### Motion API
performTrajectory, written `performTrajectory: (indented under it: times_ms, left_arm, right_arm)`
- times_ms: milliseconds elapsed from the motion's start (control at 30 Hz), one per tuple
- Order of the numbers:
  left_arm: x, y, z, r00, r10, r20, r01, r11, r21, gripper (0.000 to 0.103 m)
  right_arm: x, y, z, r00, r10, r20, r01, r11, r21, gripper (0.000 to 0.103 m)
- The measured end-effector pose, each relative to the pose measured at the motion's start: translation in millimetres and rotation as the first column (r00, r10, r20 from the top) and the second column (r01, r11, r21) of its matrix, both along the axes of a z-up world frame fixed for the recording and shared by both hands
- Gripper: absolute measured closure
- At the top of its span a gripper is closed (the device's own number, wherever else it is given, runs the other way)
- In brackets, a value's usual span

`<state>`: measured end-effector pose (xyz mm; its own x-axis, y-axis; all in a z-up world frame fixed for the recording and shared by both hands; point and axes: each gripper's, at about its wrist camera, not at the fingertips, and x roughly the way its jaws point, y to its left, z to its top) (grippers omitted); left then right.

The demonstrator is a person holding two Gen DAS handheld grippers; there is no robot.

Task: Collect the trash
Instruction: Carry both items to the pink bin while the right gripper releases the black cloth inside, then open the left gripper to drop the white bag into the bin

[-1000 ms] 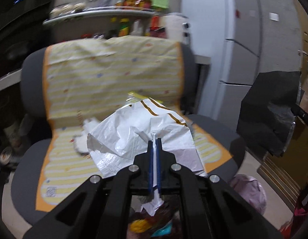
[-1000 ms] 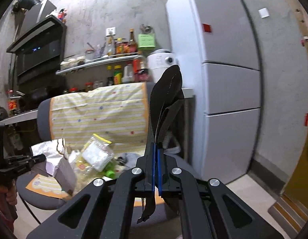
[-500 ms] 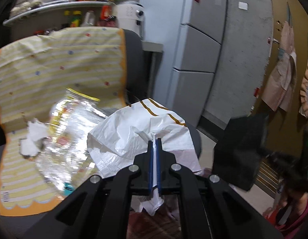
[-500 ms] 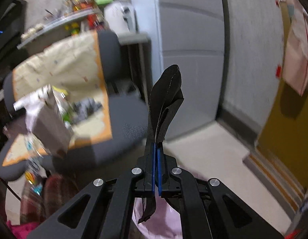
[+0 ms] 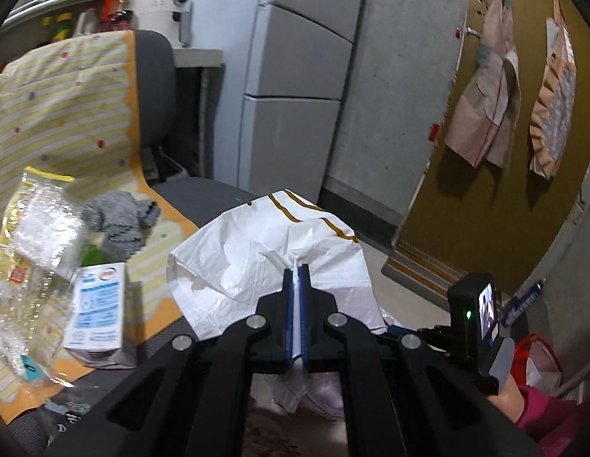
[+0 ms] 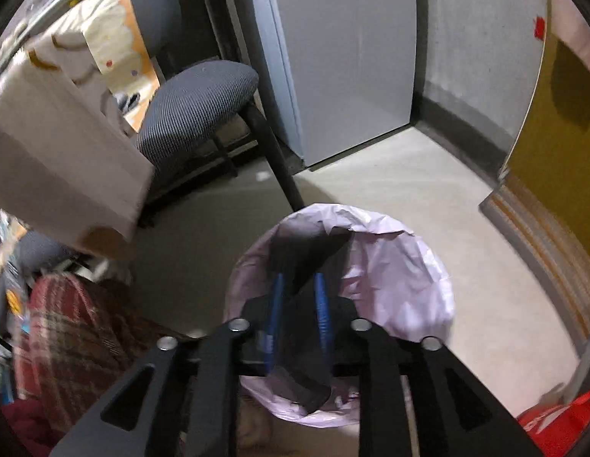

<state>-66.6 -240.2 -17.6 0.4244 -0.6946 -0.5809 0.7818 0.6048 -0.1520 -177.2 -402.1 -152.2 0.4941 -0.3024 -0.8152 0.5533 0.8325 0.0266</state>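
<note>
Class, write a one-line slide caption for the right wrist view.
Right gripper, jaws open, releases a black wrapper over the lilac-lined bin.

The left gripper point(image 5: 298, 272) is clamped on a crumpled white plastic bag point(image 5: 272, 259) with brown stripes, which bulges out ahead of the blue fingers point(image 5: 289, 304). To the left, a grey chair point(image 5: 154, 64) under a yellow striped cover point(image 5: 58, 103) carries a clear wrapper point(image 5: 32, 251), a white-and-blue carton point(image 5: 98, 308) and a grey rag point(image 5: 119, 217). The right gripper's point(image 5: 474, 316) camera body shows at lower right, with a grey fridge point(image 5: 302, 72) behind.
</note>
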Motion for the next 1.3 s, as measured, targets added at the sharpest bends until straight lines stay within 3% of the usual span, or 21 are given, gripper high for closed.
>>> performTrajectory:
  times_ms: [233, 433, 633, 700, 767, 800, 833, 1000, 1167, 1300]
  left_arm:
    - [-8, -35, -25, 0.991, -0.118, -0.057, 0.121, 0.991, 0.056, 0.102]
    - [-27, -90, -72, 0.955, -0.28, -0.095, 0.293, 0.94, 0.178, 0.102]
    - [-28, -120, -110, 0.923, -0.33, -0.195, 0.37, 0.902, 0.224, 0.102]
    - [-28, -125, -119, 0.914, -0.335, -0.229, 0.386, 0.892, 0.234, 0.101]
    - [-25, -127, -124, 0.919, -0.314, -0.24, 0.371, 0.893, 0.254, 0.082]
    - [-23, -125, -124, 0.923, -0.302, -0.237, 0.358, 0.899, 0.25, 0.064]
    - [-20, -121, -122, 0.93, -0.288, -0.229, 0.341, 0.909, 0.239, 0.056]
    - [-4, -98, -100, 0.952, -0.223, -0.208, 0.263, 0.945, 0.193, 0.056]
    - [4, -46, -52, 0.987, -0.127, -0.103, 0.14, 0.981, 0.138, 0.056]
    - [16, 1, -23, 1.0, -0.013, -0.015, 0.014, 0.994, 0.108, 0.052]
  right_arm:
    - [-25, -19, 38, 0.989, -0.108, 0.104, 0.116, 0.991, -0.07, 0.077]
    - [-44, -35, 63, 0.962, -0.2, 0.185, 0.219, 0.972, -0.089, 0.077]
    - [-46, -43, 68, 0.954, -0.218, 0.204, 0.236, 0.969, -0.068, 0.076]
    - [-45, -48, 66, 0.954, -0.218, 0.205, 0.235, 0.97, -0.063, 0.071]
    - [-45, -48, 66, 0.954, -0.217, 0.208, 0.233, 0.971, -0.056, 0.066]
    - [-46, -49, 65, 0.954, -0.216, 0.209, 0.233, 0.971, -0.056, 0.066]
    - [-45, -48, 66, 0.954, -0.215, 0.21, 0.231, 0.971, -0.055, 0.066]
    - [-41, -38, 74, 0.953, -0.183, 0.241, 0.203, 0.977, -0.06, 0.065]
    - [-18, -7, 84, 0.965, -0.026, 0.262, 0.049, 0.996, -0.081, 0.064]
    - [13, 27, 85, 0.964, 0.091, 0.251, -0.079, 0.995, -0.059, 0.064]
